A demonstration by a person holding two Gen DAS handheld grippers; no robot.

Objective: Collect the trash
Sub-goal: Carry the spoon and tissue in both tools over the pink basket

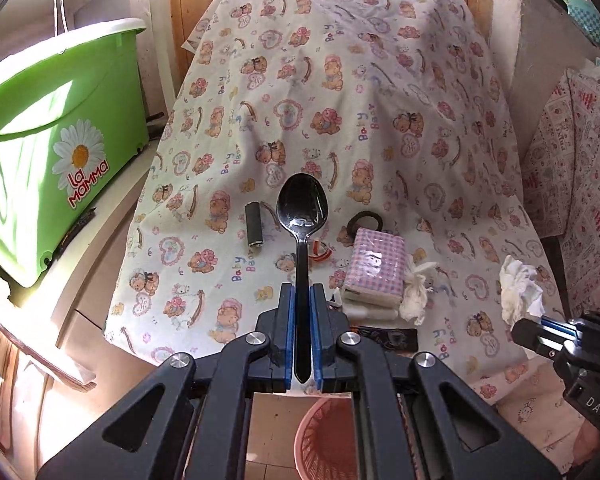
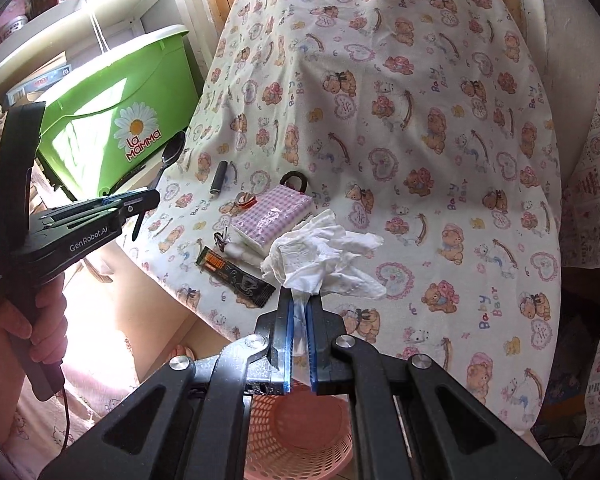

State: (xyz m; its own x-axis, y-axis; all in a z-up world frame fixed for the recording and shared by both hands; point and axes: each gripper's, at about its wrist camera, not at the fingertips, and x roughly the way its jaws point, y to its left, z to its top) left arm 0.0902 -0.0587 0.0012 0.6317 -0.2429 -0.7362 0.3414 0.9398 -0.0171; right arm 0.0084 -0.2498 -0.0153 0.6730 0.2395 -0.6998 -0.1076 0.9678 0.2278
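Pink basket (image 2: 296,432) sits directly below both grippers. Right gripper (image 2: 299,300) is clamped on one crumpled tissue (image 2: 324,256), right above the basket. Left gripper (image 1: 301,292) pinches one black spoon (image 1: 302,208), its handle running along the fingers, bowl forward. Farther off on the table (image 2: 420,120): one tissue pack (image 2: 272,216), one wrapper (image 2: 236,276), one small dark cylinder (image 2: 219,178).

Right gripper (image 2: 299,294) clamped on a crumpled white tissue (image 2: 324,252), blue pads pinching its lower end, paper fanning out above the tips. Below the jaws, a pink mesh basket (image 2: 296,432) on the floor. Left of the tips: dark sachet (image 2: 236,276), pink checked tissue pack (image 2: 270,218), small black cylinder (image 2: 219,178). Far left, left gripper (image 2: 146,200) held by a hand (image 2: 40,320), closed on a black spoon (image 2: 168,164). Green tub (image 2: 112,120) behind. Teddy-bear print cloth (image 2: 420,140) beneath everything.
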